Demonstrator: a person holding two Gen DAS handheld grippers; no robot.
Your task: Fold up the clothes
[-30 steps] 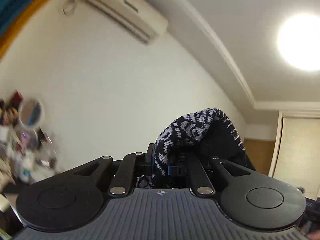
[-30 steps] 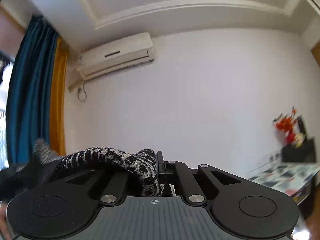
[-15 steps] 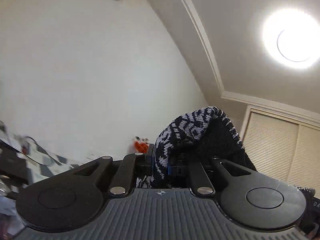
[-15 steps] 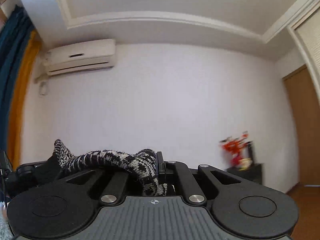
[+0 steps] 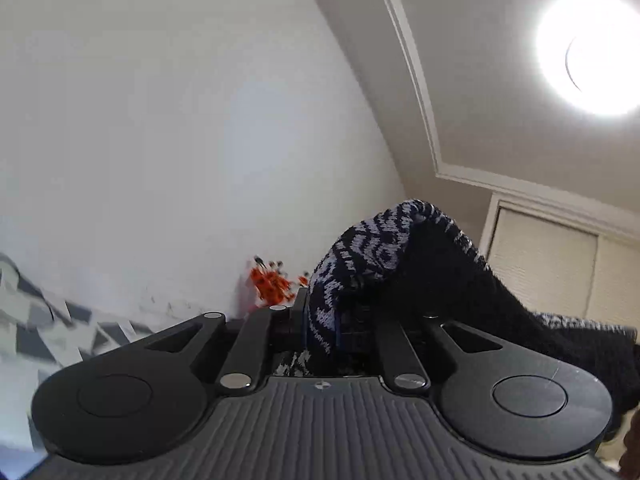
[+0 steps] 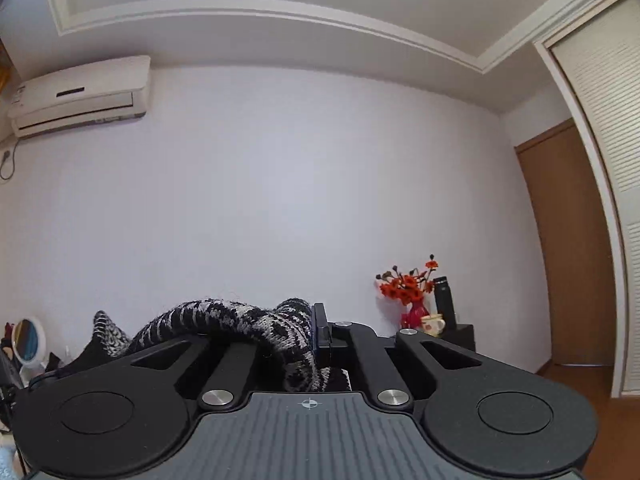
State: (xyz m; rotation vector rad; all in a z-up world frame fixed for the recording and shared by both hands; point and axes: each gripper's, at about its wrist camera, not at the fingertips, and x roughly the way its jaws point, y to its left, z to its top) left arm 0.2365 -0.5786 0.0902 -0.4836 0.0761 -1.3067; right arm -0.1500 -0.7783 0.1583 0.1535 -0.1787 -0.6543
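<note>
Views swung right; flowers (image 6: 408,284) beside flask (image 6: 445,302).

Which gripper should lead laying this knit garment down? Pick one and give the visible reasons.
Neither clearly; slight lean left. The left gripper and right gripper are both shut on the black-and-white knit garment, both aimed at wall and ceiling. The patterned bedding shows only beside the left.

White wall; air conditioner (image 6: 80,94) mounted high at left. Red flowers (image 6: 406,284) in red vase (image 6: 416,312), mug (image 6: 434,324) and black bottle (image 6: 445,302) together on dark cabinet (image 6: 460,336). Round mirror (image 6: 27,340) low left. Ceiling lamp (image 5: 592,52) lit.
</note>
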